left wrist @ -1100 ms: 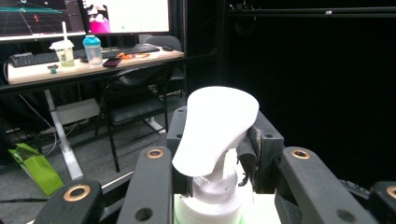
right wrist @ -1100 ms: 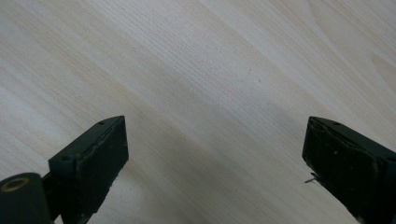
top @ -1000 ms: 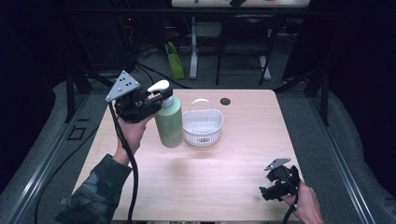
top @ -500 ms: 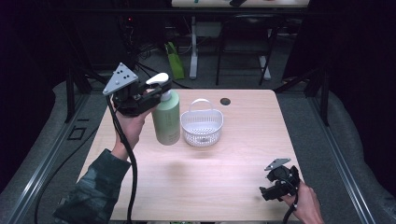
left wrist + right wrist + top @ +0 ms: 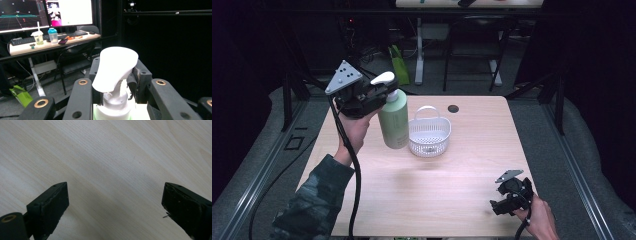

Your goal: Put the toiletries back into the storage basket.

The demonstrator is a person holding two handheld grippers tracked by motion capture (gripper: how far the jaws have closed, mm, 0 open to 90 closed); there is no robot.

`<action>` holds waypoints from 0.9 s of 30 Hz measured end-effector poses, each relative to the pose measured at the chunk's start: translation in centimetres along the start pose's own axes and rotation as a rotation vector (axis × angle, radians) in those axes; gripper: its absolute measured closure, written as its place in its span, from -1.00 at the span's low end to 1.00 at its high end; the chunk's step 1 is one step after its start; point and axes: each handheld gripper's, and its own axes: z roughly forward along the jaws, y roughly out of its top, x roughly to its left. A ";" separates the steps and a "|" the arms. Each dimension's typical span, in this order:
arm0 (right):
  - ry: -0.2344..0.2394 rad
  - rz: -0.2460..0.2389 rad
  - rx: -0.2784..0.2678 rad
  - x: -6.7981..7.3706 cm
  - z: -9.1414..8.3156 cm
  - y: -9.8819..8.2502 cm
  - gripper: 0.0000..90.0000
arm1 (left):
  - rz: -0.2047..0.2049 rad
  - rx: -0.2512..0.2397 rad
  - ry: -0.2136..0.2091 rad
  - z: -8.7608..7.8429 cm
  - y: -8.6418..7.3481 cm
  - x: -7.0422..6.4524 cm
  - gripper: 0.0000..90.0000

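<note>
The left gripper (image 5: 379,96) has its jaws clamped on the green pump bottle (image 5: 394,122) beside the white basket (image 5: 429,136), not yet in it, while the right gripper (image 5: 512,194) idles, jaws apart, over the desk (image 5: 462,180).

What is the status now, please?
Left gripper shut on green pump bottle at its neck. Right gripper open over bare table. White basket beside bottle, nothing blocking.

light: bright on table (image 5: 422,185) | surroundings: dark | focus: soft, slightly blurred | glare: none
</note>
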 end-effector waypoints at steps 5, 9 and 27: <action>0.000 -0.001 0.000 0.0 0.0 0.0 -0.85 | 0.009 -0.008 -0.003 0.2 0.6 -0.2 0.50; 0.001 -0.001 0.000 0.0 0.0 0.0 -0.85 | 0.013 -0.013 -0.003 0.4 1.0 -0.2 0.50; -0.002 -0.002 0.002 0.0 0.0 0.0 -0.85 | 0.038 -0.022 -0.008 2.0 2.7 -0.4 0.50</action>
